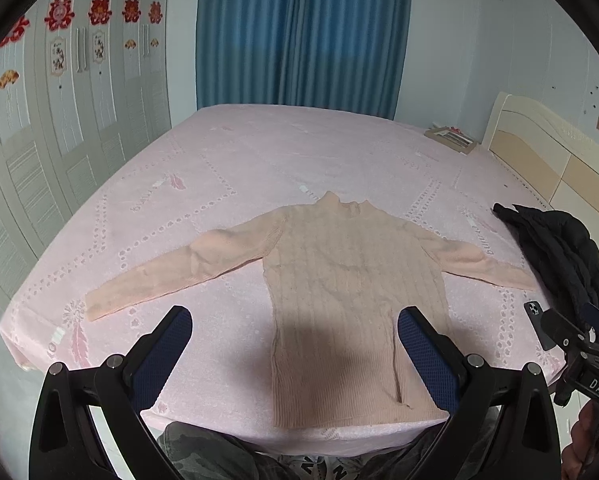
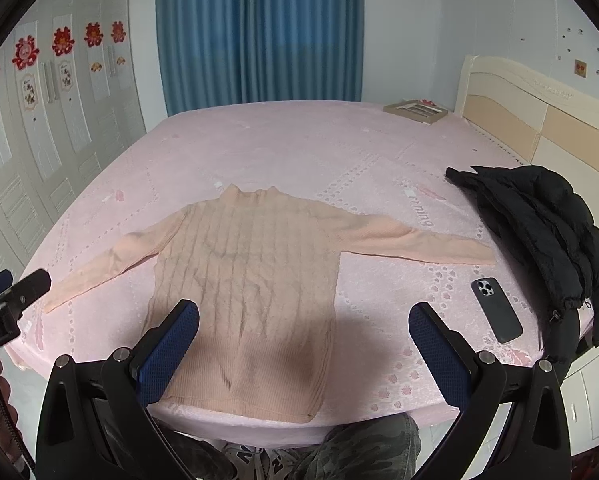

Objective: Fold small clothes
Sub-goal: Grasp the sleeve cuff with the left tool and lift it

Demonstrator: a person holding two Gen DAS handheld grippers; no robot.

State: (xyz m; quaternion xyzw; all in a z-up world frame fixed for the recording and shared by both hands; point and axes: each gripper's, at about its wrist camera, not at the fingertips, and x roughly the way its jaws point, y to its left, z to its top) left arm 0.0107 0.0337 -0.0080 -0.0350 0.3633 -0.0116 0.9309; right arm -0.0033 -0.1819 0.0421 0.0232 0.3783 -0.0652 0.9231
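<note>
A small peach-pink ribbed sweater (image 1: 351,292) (image 2: 251,280) lies flat on the pink bed (image 1: 259,160) (image 2: 299,148), sleeves spread out to both sides, hem at the near edge. My left gripper (image 1: 295,320) hangs open above the hem, its blue pads wide apart with nothing between them. My right gripper (image 2: 303,316) is also open and empty, held over the sweater's lower right part. The right gripper's body shows at the right edge of the left wrist view; the left one's body shows at the left edge of the right wrist view.
A black padded jacket (image 2: 547,240) (image 1: 567,256) lies at the bed's right edge, a dark phone (image 2: 497,310) (image 1: 537,324) beside it. A flat box (image 2: 415,111) sits near the headboard (image 2: 539,120). Wardrobe doors (image 1: 39,140) stand left. A person's camouflage trousers (image 2: 359,448) are below.
</note>
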